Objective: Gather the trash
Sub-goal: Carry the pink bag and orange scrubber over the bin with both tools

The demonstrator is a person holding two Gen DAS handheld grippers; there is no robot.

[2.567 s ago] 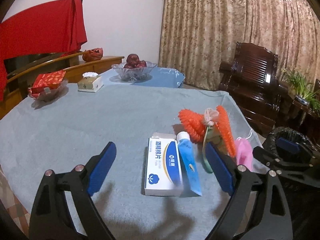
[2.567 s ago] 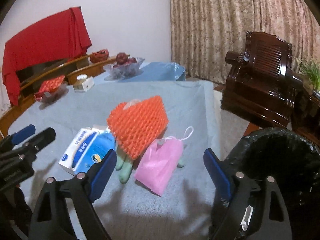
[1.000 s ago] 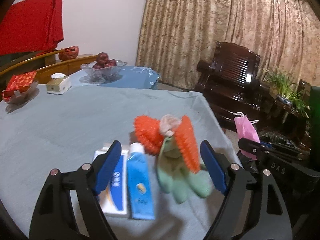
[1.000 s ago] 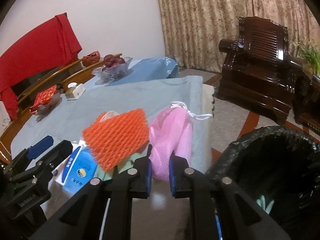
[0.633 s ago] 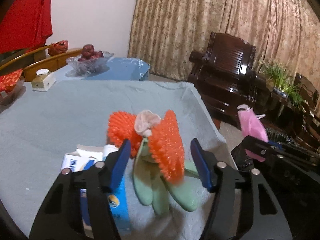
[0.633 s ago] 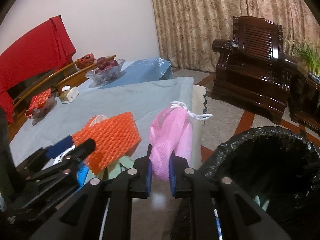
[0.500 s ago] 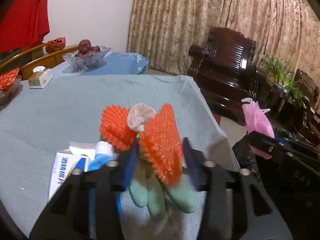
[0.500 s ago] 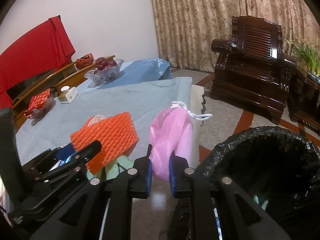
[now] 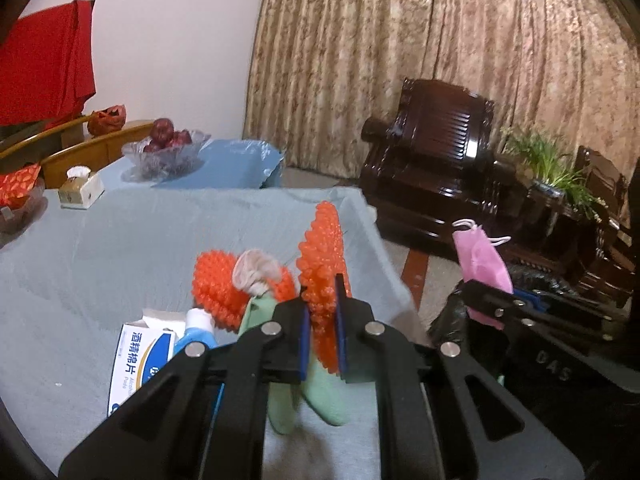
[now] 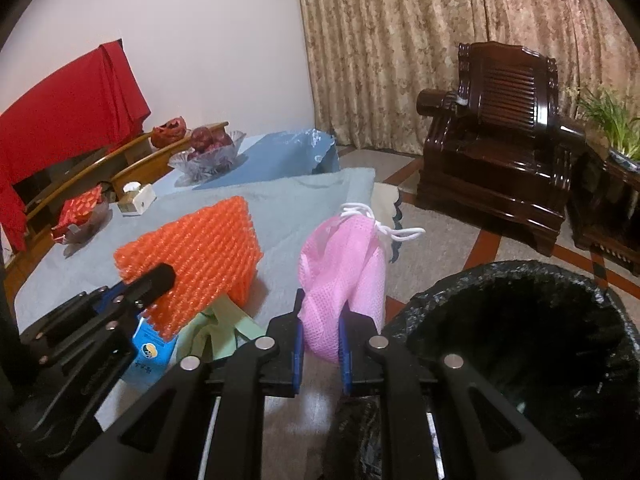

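Pinching is what both tools are doing right now. The left gripper (image 9: pixel 322 326) has just been closing, and an orange foam net (image 9: pixel 325 276) is clamped between its blue pads, standing up on edge out of the jaws. Seen from the right wrist view, that same net (image 10: pixel 192 256) is held up near the table's front right corner, with the left gripper's black fingers (image 10: pixel 154 278) across its lower edge.

Under and just beside the net, a pale green glove (image 9: pixel 324 394) is draped on the grey-blue tablecloth (image 9: pixel 120 240), with a white and blue box (image 9: pixel 136 356) and a blue tube (image 9: pixel 196 330) lying next to it, closer to the front edge. A second bit of orange net with a beige wad (image 9: pixel 254 270) on it is sitting just behind the glove.

The right gripper (image 10: pixel 320 344) is pressed tight on a pink mesh pouch (image 10: pixel 344 276), white drawstring (image 10: pixel 384 226) poking out the top. The pouch is held past the table's right edge, over the floor, right beside the rim of a bin lined with a black bag (image 10: pixel 520 332).

Way back at the far left corner a glass fruit bowl (image 9: pixel 164 152) and a tissue box (image 9: pixel 80 188) can be made out.
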